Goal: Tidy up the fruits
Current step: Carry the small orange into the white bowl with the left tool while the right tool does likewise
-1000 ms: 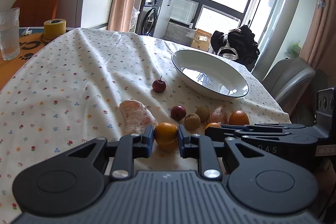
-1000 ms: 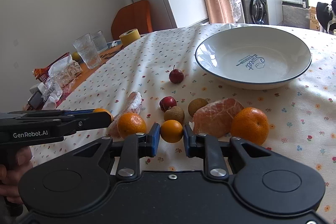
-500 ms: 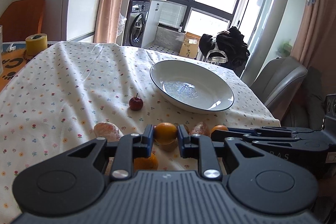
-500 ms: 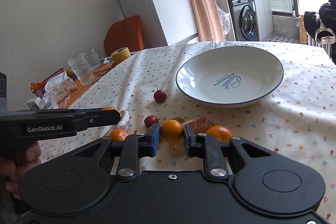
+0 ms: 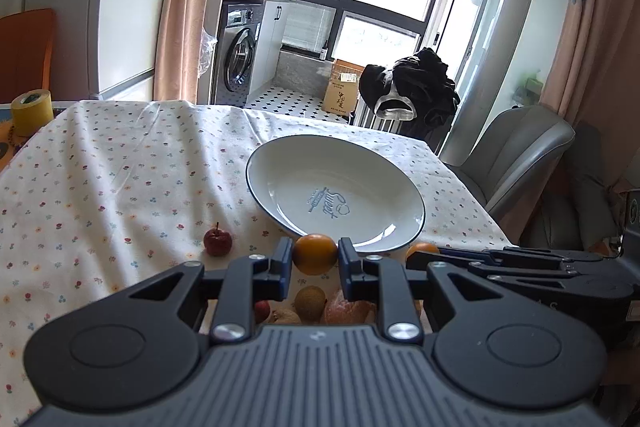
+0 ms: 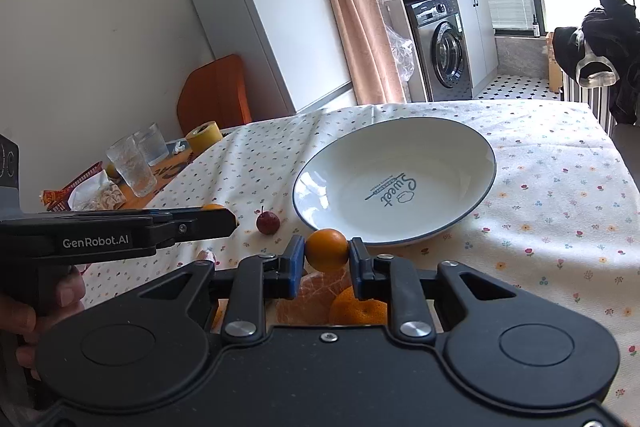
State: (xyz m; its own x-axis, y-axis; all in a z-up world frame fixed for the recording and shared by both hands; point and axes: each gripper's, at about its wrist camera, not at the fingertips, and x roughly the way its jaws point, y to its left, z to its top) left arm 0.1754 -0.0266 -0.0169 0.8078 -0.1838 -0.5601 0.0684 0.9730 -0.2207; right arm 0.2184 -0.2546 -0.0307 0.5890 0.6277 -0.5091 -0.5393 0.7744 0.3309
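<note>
Table under flowered cloth, wide and rumpled. White bowl with dark rim toward far right of cloth, nothing inside but printed lettering. Left gripper raised just short of bowl's near rim, clamped on a small orange. Right gripper likewise held at near rim, pinched tight on a second orange; seen also from the left wrist camera as a dark bar at right, orange showing at its tip. Hand wrapped round left gripper's handle at near left. Peeled citrus and a whole tangerine down on cloth beneath right gripper. Brown kiwi-like fruit on cloth below left gripper, beside peeled citrus. Small red apple alone on cloth, left of bowl, clear of both grippers. Glass tumblers and yellow tape roll at far left, well apart from fruit.
</note>
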